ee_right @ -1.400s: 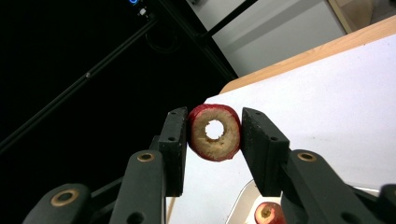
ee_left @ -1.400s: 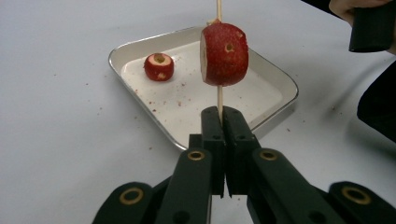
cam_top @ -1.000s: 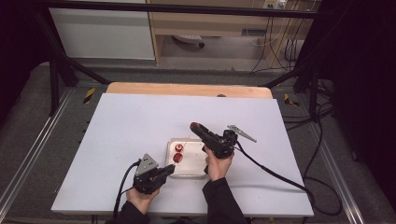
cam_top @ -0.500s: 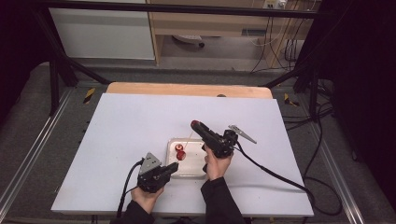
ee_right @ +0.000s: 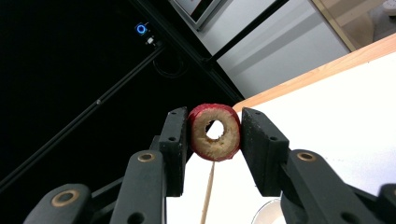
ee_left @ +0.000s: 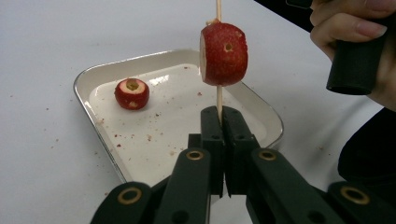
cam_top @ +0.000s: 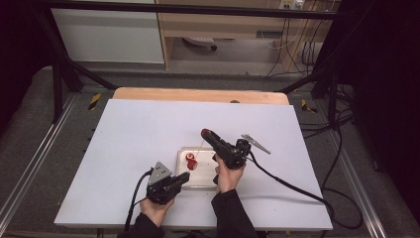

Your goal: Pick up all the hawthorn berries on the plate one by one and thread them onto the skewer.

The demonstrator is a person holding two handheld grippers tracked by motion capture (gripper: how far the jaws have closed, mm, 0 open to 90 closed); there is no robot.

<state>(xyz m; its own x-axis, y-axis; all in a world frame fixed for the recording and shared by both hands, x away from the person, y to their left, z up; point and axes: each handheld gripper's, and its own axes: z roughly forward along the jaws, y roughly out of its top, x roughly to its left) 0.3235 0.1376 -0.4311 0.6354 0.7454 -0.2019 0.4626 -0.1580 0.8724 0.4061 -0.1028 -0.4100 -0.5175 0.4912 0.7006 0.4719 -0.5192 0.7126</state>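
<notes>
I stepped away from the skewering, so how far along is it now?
Done: one red fruit piece sits threaded on the skewer, which the left gripper pinches. In hand: the right gripper holds a cored piece at the skewer's upper end. Left: one piece waits in the tray.

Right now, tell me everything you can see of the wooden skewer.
The wooden skewer is a thin, pale stick standing nearly upright over the white tray. The left hand-held gripper pinches its lower end. It runs through a red cored fruit piece, and its upper end points toward the ring-shaped piece in the right hand-held gripper.
</notes>
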